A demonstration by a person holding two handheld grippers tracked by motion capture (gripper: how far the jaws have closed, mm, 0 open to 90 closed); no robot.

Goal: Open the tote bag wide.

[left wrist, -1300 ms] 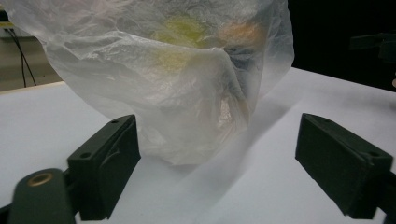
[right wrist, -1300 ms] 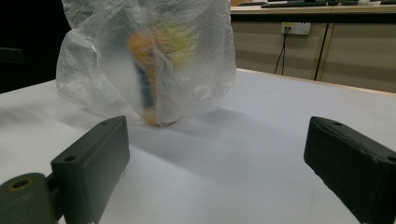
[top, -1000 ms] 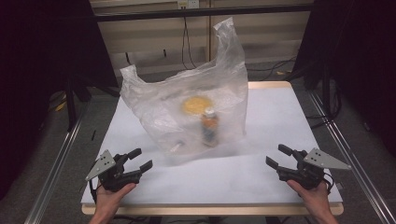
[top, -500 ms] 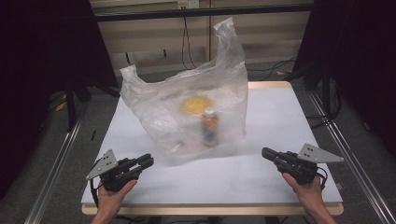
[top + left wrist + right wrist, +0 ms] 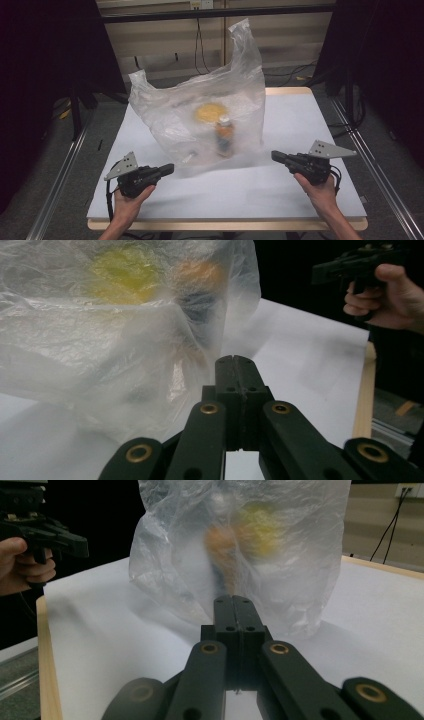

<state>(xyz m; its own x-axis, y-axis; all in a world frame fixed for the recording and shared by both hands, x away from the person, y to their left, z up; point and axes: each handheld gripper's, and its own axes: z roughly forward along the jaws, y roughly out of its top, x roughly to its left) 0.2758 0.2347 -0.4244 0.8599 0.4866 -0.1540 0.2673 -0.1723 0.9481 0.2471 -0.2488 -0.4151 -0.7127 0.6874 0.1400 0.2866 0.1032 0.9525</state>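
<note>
While both grippers [image 5: 167, 170] [image 5: 277, 156] have just closed empty, the plastic bag [image 5: 200, 120] stands upright, handles up.

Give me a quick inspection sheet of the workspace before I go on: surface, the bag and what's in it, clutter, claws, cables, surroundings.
Surface: white table with a wooden edge, flat and dry-looking.
Job's things: clear plastic bag standing upright mid-table, handles up; inside it a bottle with an orange label, upright, and a round yellow item behind it; a pale item low in the bag, too blurred to name.
Clutter: nothing seen.
Grippers: left claw and right claw both shut on nothing, jaws have just been closing, tips pointing at the bag from either side, apart from it.
Cables: black cable hangs from the left claw; wall cables behind the table.
Surroundings: dark curtains, metal floor rails.
</note>
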